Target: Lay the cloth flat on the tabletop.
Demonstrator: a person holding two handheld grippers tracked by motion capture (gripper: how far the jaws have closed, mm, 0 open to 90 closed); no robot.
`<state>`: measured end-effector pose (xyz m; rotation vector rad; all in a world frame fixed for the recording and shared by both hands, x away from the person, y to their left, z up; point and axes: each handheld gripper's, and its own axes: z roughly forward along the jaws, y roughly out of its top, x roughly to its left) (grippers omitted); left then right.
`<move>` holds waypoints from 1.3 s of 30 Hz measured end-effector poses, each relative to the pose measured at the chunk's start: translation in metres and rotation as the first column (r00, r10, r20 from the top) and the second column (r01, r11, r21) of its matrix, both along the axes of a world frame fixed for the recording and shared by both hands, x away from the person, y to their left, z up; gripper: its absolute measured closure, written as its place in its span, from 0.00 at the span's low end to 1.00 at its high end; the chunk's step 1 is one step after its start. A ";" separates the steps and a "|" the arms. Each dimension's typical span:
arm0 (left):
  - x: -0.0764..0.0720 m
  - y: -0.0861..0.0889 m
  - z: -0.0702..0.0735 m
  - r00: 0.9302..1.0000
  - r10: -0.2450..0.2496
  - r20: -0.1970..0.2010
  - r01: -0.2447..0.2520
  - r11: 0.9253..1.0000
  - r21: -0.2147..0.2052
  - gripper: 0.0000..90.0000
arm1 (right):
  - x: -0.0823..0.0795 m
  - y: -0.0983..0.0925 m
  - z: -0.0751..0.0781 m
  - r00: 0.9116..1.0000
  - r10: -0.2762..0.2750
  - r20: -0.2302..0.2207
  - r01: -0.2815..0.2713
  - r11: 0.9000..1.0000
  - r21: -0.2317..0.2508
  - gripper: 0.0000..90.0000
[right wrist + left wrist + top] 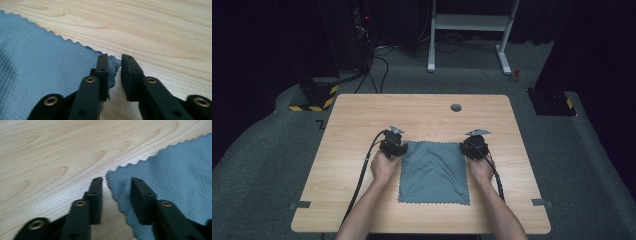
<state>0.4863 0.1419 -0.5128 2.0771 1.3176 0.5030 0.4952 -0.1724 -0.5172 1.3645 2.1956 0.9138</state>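
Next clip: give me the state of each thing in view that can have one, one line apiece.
Grey square microfibre cloth with zigzag edges: spread flat on the table, slightly rumpled, both far corners between jaws.
Left gripper: jaws apart, straddling the cloth's corner, not clamped.
Right gripper: jaws narrowly apart around the other far corner, not yet pinched.
Light wooden table: bare apart from the cloth.

Room inventory: your bench and surrounds.
You've got a light wood table (362,115) w/ round grommet (456,107), grey carpet (267,165), white desk frame (472,30) at rear, black curtains (257,40), hazard-striped base (314,97), dim lighting.
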 end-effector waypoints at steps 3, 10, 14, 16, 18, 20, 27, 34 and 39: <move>0.001 -0.003 0.001 0.999 -0.035 -0.009 0.035 0.999 0.001 0.87 | 0.000 0.001 0.001 1.000 0.031 -0.004 -0.031 0.999 -0.006 0.97; 0.005 -0.006 0.004 0.999 -0.053 0.010 0.052 0.998 0.042 1.00 | 0.005 0.005 0.009 0.999 0.038 0.024 -0.037 0.998 -0.056 1.00; 0.008 0.000 0.006 0.999 -0.033 0.021 0.033 0.999 0.004 1.00 | 0.007 0.002 0.012 0.998 0.031 0.051 -0.028 0.998 -0.050 1.00; 0.010 -0.002 0.004 0.999 -0.023 0.036 0.023 1.000 0.006 1.00 | 0.009 0.002 0.008 0.999 0.024 0.042 -0.021 0.998 -0.053 1.00; 0.012 -0.004 0.001 0.999 -0.015 0.037 0.014 1.000 0.011 1.00 | 0.011 0.003 0.005 0.999 0.021 0.045 -0.017 0.997 -0.069 1.00; 0.014 -0.004 -0.002 0.999 -0.013 0.037 0.012 1.000 0.025 1.00 | 0.014 0.004 0.003 0.999 0.018 0.043 -0.014 0.997 -0.075 1.00; 0.018 0.003 0.002 0.999 0.038 0.003 -0.038 0.999 0.016 0.77 | 0.026 0.011 0.005 1.000 0.007 0.018 -0.005 0.993 -0.122 0.94; -0.030 0.011 0.017 0.997 -0.066 0.027 0.067 0.997 -0.027 0.60 | -0.005 -0.006 0.017 0.999 0.036 0.040 -0.036 0.999 -0.002 0.81; -0.086 0.010 0.016 0.981 -0.189 0.039 0.190 0.982 -0.015 0.55 | -0.067 -0.014 0.015 0.983 0.183 0.026 -0.183 0.983 -0.011 0.82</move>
